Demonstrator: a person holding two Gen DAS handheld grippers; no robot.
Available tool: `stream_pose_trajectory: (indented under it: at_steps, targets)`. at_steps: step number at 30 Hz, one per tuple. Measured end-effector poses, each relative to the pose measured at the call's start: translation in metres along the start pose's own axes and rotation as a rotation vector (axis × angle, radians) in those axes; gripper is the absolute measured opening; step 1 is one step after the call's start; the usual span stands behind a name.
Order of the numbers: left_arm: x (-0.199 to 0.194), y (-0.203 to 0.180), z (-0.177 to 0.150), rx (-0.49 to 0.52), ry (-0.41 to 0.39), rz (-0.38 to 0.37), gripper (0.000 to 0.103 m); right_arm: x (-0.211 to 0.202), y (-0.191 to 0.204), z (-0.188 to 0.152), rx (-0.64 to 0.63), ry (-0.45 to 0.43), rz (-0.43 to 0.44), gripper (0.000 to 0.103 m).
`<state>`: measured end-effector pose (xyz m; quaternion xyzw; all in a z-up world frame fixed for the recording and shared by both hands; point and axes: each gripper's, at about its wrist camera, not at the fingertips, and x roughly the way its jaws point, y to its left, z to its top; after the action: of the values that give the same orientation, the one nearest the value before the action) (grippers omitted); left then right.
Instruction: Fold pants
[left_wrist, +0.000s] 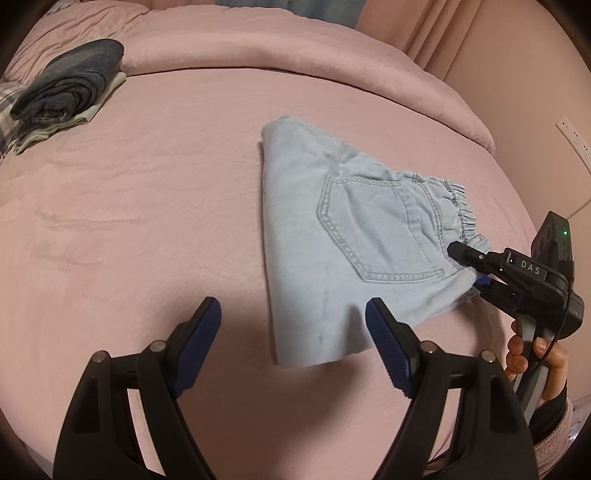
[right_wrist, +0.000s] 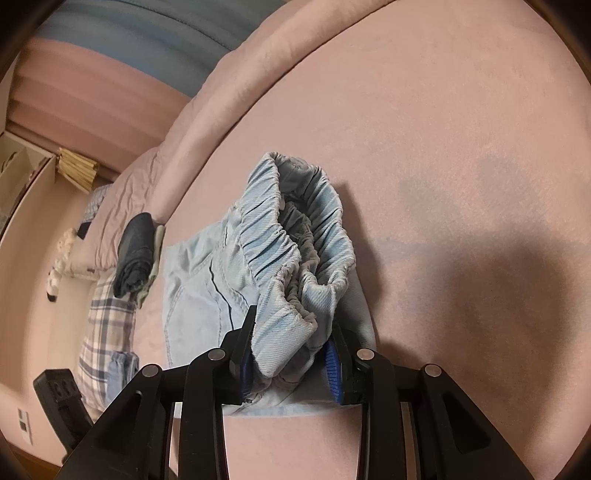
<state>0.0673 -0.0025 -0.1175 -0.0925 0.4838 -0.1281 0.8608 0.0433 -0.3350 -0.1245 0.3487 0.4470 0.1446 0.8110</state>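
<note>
The right gripper (right_wrist: 291, 354) pinches the gathered elastic waistband (right_wrist: 295, 236) of light blue denim pants (left_wrist: 332, 236), folded into a compact bundle lying on a pink bedsheet (left_wrist: 147, 206). The left gripper (left_wrist: 293, 317) hangs spread wide and empty just above the bundle's near edge. A stack of folded dark clothes (left_wrist: 70, 88) sits well apart, beside the rolled pink duvet (left_wrist: 258, 48).

pink bedsheet (left_wrist: 147, 203), folded dark clothes (left_wrist: 70, 88), plaid pillow (right_wrist: 107, 325)
</note>
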Motion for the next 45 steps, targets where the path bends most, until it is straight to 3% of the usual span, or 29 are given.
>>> stream_pose_trajectory:
  at_steps: [10, 21, 30, 35, 39, 41, 45]
  targets:
    - [0.001, -0.014, 0.008, 0.039, -0.008, -0.004, 0.081, -0.009, 0.011, -0.004, -0.092, -0.005, -0.066, 0.036]
    - [0.005, -0.035, 0.040, 0.139, -0.059, -0.021, 0.081, -0.019, 0.027, -0.015, -0.278, -0.009, -0.207, 0.043]
    - [0.029, -0.050, 0.066, 0.223, -0.078, 0.008, 0.080, -0.018, 0.024, -0.021, -0.286, -0.009, -0.225, 0.044]
    - [0.067, -0.039, 0.085, 0.182, 0.004, 0.006, 0.078, -0.020, 0.023, -0.021, -0.282, -0.007, -0.218, 0.044]
    - [0.108, -0.019, 0.100, 0.087, 0.123, -0.017, 0.080, -0.021, 0.023, -0.020, -0.278, -0.004, -0.213, 0.046]
    - [0.110, -0.018, 0.102, 0.067, 0.122, -0.043, 0.087, -0.022, 0.022, -0.019, -0.268, 0.001, -0.207, 0.049]
    - [0.109, -0.028, 0.095, 0.134, 0.097, -0.011, 0.088, -0.038, 0.026, -0.014, -0.264, -0.045, -0.211, 0.049]
